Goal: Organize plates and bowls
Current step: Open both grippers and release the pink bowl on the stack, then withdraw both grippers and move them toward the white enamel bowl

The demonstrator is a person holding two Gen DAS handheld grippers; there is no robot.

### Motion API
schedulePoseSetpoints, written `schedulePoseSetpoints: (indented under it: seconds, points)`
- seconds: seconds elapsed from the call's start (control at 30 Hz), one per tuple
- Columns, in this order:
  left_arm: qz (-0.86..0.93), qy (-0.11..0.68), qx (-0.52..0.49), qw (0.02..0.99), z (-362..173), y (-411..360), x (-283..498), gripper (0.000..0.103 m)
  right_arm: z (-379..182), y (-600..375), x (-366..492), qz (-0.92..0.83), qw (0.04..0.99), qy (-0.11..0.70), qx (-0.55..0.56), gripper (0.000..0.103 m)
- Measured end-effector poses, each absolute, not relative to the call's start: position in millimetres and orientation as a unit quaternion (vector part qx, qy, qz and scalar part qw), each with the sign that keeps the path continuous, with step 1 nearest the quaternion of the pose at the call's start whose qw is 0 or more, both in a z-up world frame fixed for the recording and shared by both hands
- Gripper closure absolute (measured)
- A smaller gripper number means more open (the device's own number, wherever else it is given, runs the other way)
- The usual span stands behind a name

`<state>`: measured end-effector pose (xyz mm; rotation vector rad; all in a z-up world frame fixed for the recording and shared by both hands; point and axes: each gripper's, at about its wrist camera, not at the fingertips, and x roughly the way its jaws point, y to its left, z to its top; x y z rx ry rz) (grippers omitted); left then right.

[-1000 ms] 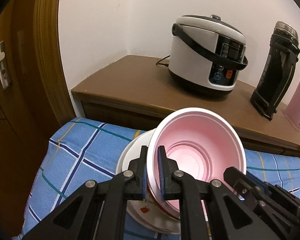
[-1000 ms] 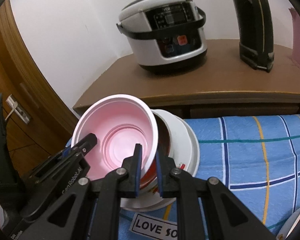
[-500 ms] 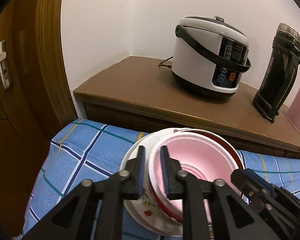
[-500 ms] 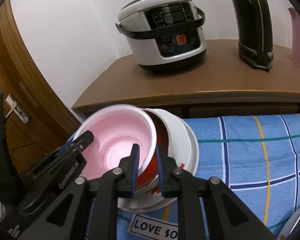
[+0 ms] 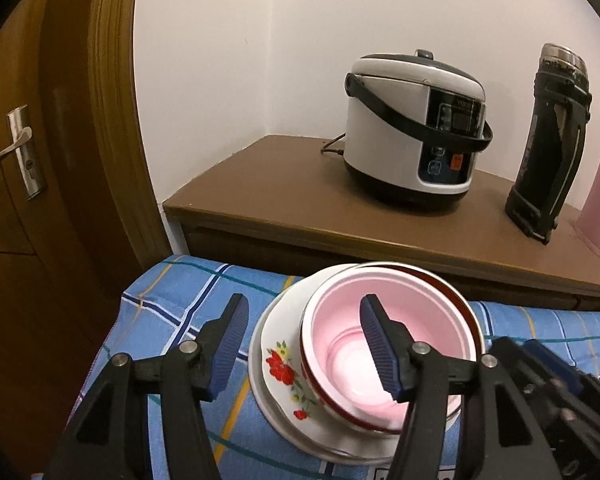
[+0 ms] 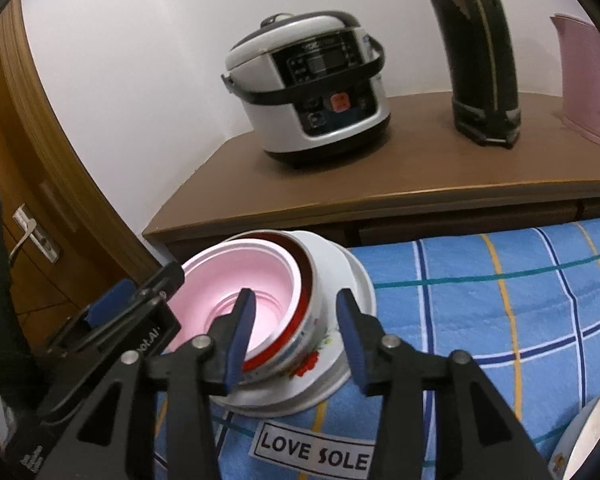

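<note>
A pink bowl (image 5: 342,340) (image 6: 240,280) sits nested in a red-rimmed floral bowl (image 5: 296,376) (image 6: 312,344), which stands on a white plate (image 5: 272,360) (image 6: 360,288) on the blue checked cloth. My left gripper (image 5: 304,344) is open, its jaws astride the near-left rims of the stack, holding nothing. My right gripper (image 6: 296,332) is open, its jaws astride the right rims of both bowls. The left gripper also shows in the right wrist view (image 6: 112,320), and the right gripper at the lower right of the left wrist view (image 5: 540,392).
A wooden cabinet (image 5: 300,216) (image 6: 420,176) behind carries a rice cooker (image 5: 416,128) (image 6: 312,88), a black flask (image 5: 548,144) (image 6: 480,52) and a pink kettle (image 6: 584,80). A door with a handle (image 5: 20,152) is at left. Another dish edge (image 6: 588,440) lies at lower right.
Both grippers lowered the pink bowl into the red-rimmed bowl, then opened and let go of its rim. The bowl now rests level in the stack.
</note>
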<state>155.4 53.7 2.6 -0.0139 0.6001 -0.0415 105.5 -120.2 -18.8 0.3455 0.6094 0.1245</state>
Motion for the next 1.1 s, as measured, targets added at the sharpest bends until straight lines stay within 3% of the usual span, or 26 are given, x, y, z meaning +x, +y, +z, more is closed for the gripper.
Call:
schedulePoseSetpoints:
  seconds: [0.6,1.1]
  points:
    - [-0.020,0.334,0.001,0.942,-27,40,175,0.042,-13,-133,84,0.050,0.940,0.284,0.183,0.055]
    - [-0.023,0.302,-0.002,0.953,-15,46,150,0.038,-18,-126,80,0.060,0.939,0.293,0.173,0.052]
